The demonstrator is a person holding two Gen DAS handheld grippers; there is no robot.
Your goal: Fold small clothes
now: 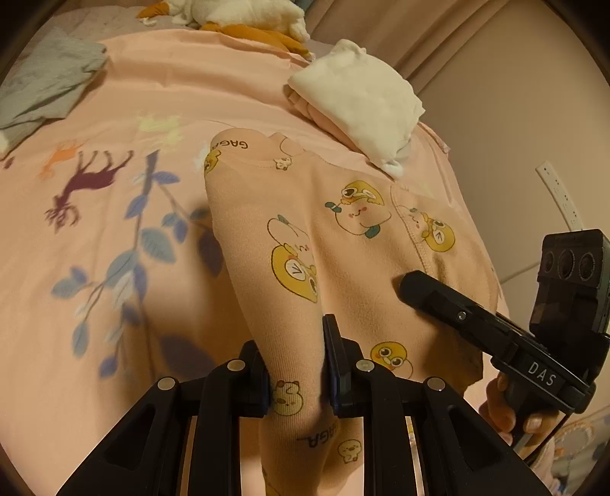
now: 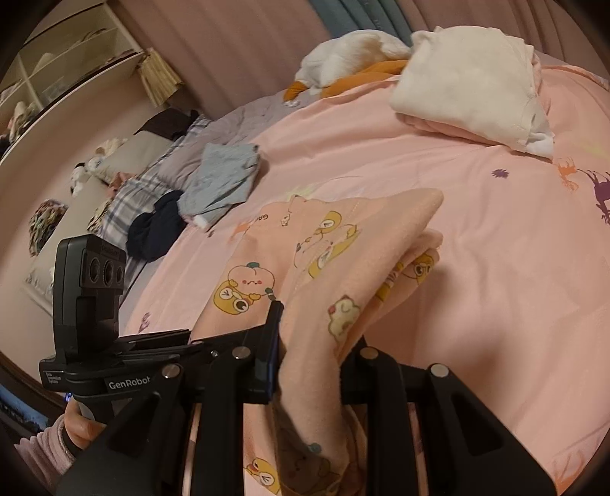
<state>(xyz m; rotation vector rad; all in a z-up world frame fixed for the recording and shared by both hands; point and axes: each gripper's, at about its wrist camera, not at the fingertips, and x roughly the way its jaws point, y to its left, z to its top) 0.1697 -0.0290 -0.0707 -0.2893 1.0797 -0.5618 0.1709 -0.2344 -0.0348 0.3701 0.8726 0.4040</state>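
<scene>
While both grippers pinch the near edge of the pink printed garment (image 1: 343, 236), the fold is in mid-carry: the left gripper (image 1: 295, 366) is clamped on a bunched ridge of its cloth, and the right gripper (image 2: 310, 377) is likewise closed on a fold of the same piece, which drapes from its jaws. From there the garment rises off the pink bedspread (image 1: 114, 267) at the held end, while its neckline end lies flat on the cover farther off. The step in hand looks to be bringing the near half over onto the far half; the next move likely calls for both hands to travel together toward the neckline, keep the edge taut and level, lower it square, then let go. Beyond lie a folded white and pink stack (image 1: 358, 103), a grey garment (image 1: 49, 84) well apart, and a plush toy (image 1: 236, 19) at the far edge.
</scene>
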